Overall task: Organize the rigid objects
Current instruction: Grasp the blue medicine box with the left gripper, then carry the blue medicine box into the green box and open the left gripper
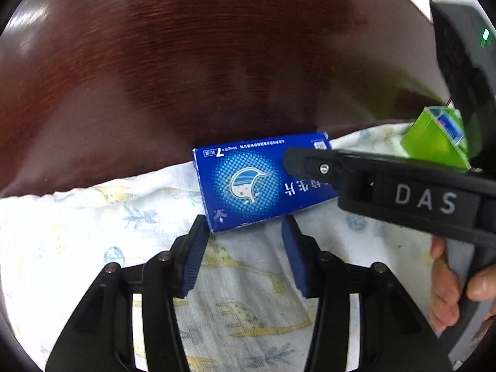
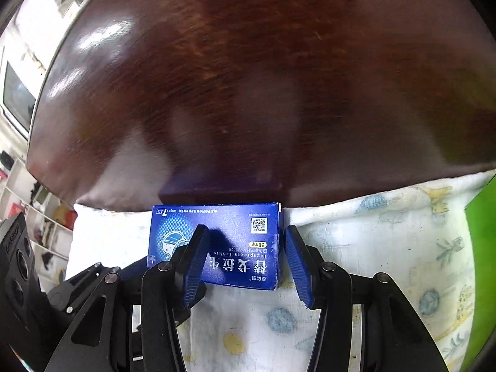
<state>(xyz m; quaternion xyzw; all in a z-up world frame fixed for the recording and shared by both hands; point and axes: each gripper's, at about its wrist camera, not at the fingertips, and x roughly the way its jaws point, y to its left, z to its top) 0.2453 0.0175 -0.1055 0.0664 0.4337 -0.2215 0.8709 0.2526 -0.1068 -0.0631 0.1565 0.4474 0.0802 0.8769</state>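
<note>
A blue tablet box point(image 1: 248, 186) lies flat at the far edge of a white printed cloth point(image 1: 93, 232), against the bare wood. My left gripper point(image 1: 245, 226) is open, its blue pads just short of the box's near long edge, not touching it. My right gripper point(image 2: 245, 232) is open too. Its left finger point(image 2: 195, 248) hangs over the top face of the box point(image 2: 241, 235), and its right finger stands just outside the box's right end. In the left wrist view the right gripper's black finger point(image 1: 310, 162) reaches over the box from the right.
A dark brown wooden table point(image 1: 217, 62) extends beyond the cloth. A green see-through holder point(image 1: 434, 142) with a small blue pack inside stands at the right; its green wall point(image 2: 480, 248) shows at the right edge. A hand point(image 1: 449, 288) grips the right tool's handle.
</note>
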